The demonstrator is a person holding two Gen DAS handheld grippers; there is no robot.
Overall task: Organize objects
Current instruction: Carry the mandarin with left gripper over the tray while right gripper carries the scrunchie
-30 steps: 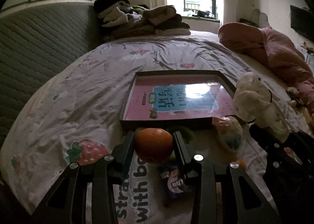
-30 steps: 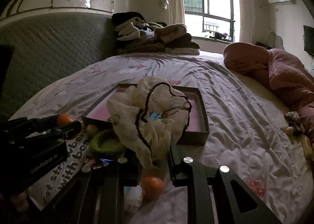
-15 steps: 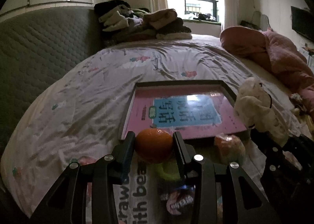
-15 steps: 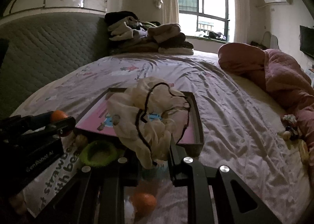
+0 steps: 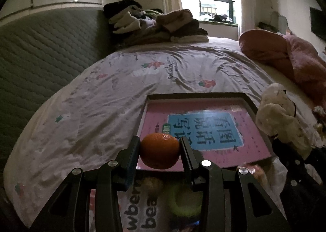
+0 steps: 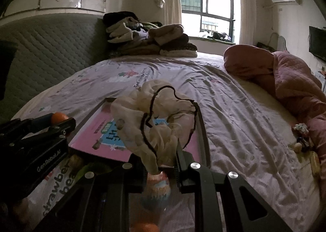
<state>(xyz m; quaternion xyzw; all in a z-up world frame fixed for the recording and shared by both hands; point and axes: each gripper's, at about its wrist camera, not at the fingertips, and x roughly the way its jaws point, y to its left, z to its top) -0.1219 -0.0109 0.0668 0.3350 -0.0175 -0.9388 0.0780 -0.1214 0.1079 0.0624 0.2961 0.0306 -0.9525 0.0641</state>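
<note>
Left wrist view showed a wide bed (image 5: 106,114) covered by a pale sheet printed with strawberries, with a grey quilted headboard (image 5: 40,59) along its left side and a heap of folded clothes (image 5: 154,26) at the far end under the window. A pink quilt (image 5: 285,57) lay bunched on the right of the bed. Near the front sat a shallow dark-rimmed box (image 5: 195,95) with a pink book (image 5: 205,130) lying flat inside it, a blue panel on its cover. The left gripper (image 5: 160,151) was clamped on an orange (image 5: 160,150), both pads pressed against its sides, and the fruit hung above the near left corner of the box. Below it a green ring (image 5: 183,199) lay blurred on the sheet. In the right wrist view the right gripper (image 6: 161,160) was closed tight on a cream fabric bundle (image 6: 150,122) trimmed with a dark cord, pinching its lower end so that the rest billowed up over the near right part of the box (image 6: 201,128). Under those fingers lay a small pink and blue wrapped object (image 6: 155,191), and another orange (image 6: 144,228) showed at the bottom edge. A few small items (image 6: 303,138) sat against the quilt at the far right, too small to name.
</note>
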